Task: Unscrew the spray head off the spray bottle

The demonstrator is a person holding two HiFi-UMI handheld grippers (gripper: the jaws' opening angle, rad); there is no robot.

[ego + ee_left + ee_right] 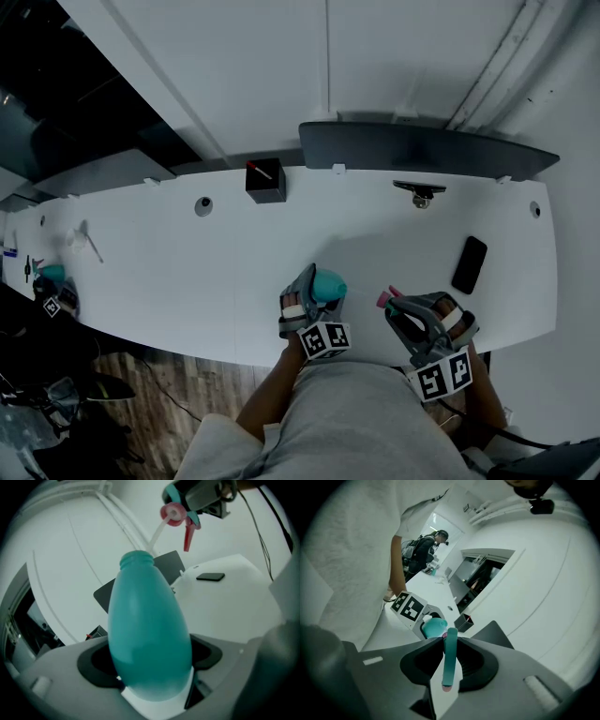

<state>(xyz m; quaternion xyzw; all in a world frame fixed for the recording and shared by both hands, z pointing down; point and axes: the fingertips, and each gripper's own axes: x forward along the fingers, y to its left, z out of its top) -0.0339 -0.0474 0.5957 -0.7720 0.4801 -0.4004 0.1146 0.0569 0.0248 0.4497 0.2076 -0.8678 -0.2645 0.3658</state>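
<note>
Well, at the far left edge of the bench (169,272) lies a small teal thing (52,273), too small for me to name. Further along, close to the bench's far edge, stands a black box (265,182).

Over the near edge, about halfway along it, my left gripper (309,292) is clamped on the spray bottle (147,634). The jaws press the fat lower part of the teal body from both sides. The bottle points away from me, and its neck (137,559) is bare and open.

Just to the right, my right gripper (401,307) is drawn in narrow on the spray head (450,658), with the jaws pinching its slim teal part. In the left gripper view the head hangs above and to the right of the neck, clear of it. Its pink collar (172,513) faces the bottle and its pink trigger (189,534) hangs down beside it. A white dip tube (158,532) slants from the collar down to the rim of the neck. I cannot tell whether its end sits inside the bottle.

Further right, a black phone (469,264) lies flat near the bench's right edge, well apart from both grippers.
</note>
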